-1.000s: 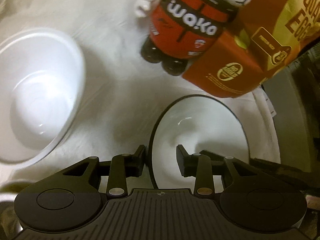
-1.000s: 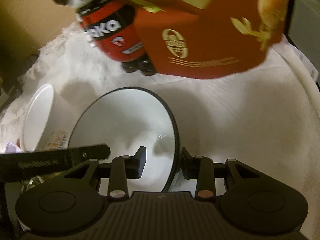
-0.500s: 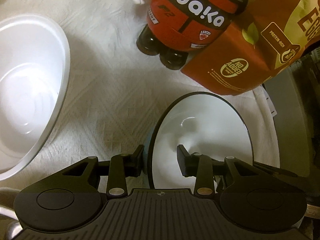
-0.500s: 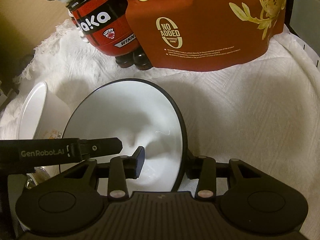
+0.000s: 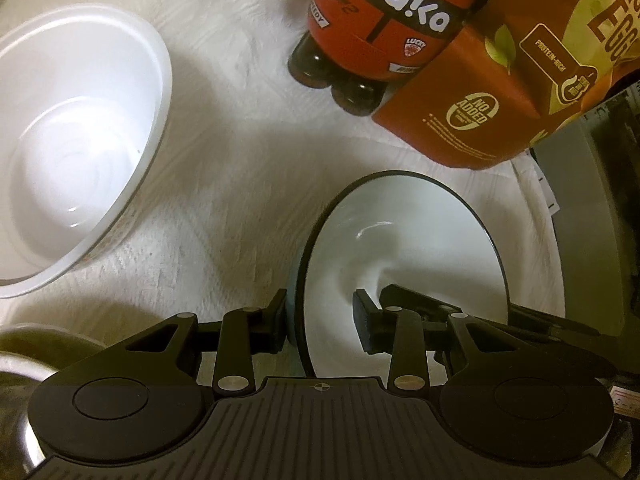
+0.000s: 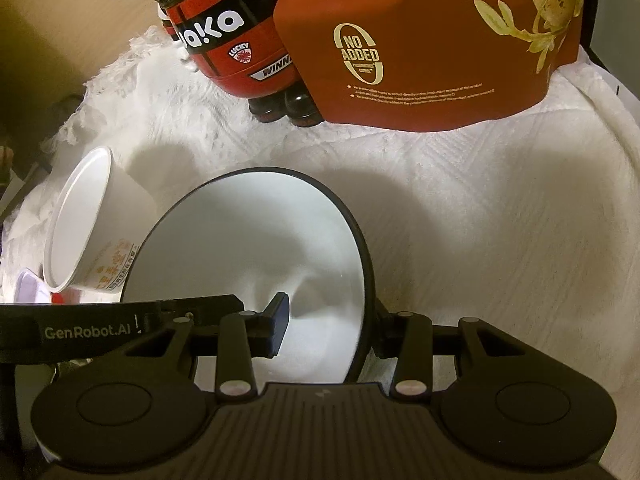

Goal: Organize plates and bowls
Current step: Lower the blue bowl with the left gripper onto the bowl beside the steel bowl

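Observation:
A white bowl with a dark rim (image 5: 404, 236) (image 6: 256, 236) sits over the white cloth, held from both sides. My left gripper (image 5: 322, 320) straddles its left rim, one finger outside, one inside, with a gap still showing. My right gripper (image 6: 328, 324) straddles its right rim the same way. A larger plain white bowl (image 5: 72, 148) stands to the left; in the right wrist view it (image 6: 92, 224) shows printed orange marks on its side. Whether either gripper presses the rim firmly is unclear.
A red "waka" bear-shaped bottle (image 5: 384, 28) (image 6: 228, 44) and a red-brown egg snack bag (image 5: 516, 72) (image 6: 432, 40) stand at the back. A metal pot rim (image 5: 24, 364) is at lower left. A grey appliance (image 5: 592, 216) borders the right.
Both grippers and the dark-rimmed bowl have drawn back slightly from the bottle and bag. The large white bowl now sits nearer the middle of the left view.

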Tool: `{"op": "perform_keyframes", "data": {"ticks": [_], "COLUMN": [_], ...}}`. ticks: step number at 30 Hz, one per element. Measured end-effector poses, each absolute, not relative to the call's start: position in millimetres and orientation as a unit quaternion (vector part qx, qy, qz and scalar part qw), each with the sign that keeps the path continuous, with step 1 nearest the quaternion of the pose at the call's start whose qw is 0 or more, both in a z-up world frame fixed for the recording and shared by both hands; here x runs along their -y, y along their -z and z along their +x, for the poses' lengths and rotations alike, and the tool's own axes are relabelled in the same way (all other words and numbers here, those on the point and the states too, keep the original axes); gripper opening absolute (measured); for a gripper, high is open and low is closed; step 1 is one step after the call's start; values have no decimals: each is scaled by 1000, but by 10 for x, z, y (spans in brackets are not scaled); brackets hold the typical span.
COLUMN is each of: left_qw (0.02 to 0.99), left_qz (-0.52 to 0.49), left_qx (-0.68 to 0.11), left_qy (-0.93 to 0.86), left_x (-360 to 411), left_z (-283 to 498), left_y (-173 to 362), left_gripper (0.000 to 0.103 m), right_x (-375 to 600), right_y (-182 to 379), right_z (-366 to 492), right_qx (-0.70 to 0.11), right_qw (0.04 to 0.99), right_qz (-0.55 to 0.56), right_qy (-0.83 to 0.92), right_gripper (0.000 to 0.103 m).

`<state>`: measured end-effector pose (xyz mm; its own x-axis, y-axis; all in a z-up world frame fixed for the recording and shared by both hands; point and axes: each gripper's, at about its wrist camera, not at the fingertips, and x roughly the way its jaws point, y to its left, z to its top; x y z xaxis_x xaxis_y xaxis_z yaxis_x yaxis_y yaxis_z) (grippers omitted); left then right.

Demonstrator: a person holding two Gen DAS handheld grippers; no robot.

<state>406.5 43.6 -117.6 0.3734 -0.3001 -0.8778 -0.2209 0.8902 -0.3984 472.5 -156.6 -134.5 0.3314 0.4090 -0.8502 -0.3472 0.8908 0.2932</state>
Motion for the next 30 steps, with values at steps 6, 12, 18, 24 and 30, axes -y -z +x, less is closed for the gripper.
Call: {"op": "perform_keyframes", "data": {"ticks": [6,12,18,24,30], "left_qw": [796,797,798,802,811], "left_qz": [-234,-233,-234,-229,-205], "left_qx": [-558,-557,-555,-551,-546], "left_qy": [25,23,25,32,40], "left_x": [-449,-448,-455,-467,-432], "left_z": [4086,4107,4112,4112,4093], "left_y": [1202,1204,1217,1221,1220], "left_gripper": [37,37,37,37,37], "right_x": [1578,1583,1580,1586,1589], "right_y": [1359,1353,1350,1353,1355], "right_z": [4732,4745,4754,4737,4748], "right_qx": [-527,-530,-530,-528,-531], "right_qw": [818,817,818,820,817], "right_qz": [34,42,40,44,45], "right_qy": [-229,-223,-221,-218,-220], "right_gripper": [42,42,41,41,41]}}
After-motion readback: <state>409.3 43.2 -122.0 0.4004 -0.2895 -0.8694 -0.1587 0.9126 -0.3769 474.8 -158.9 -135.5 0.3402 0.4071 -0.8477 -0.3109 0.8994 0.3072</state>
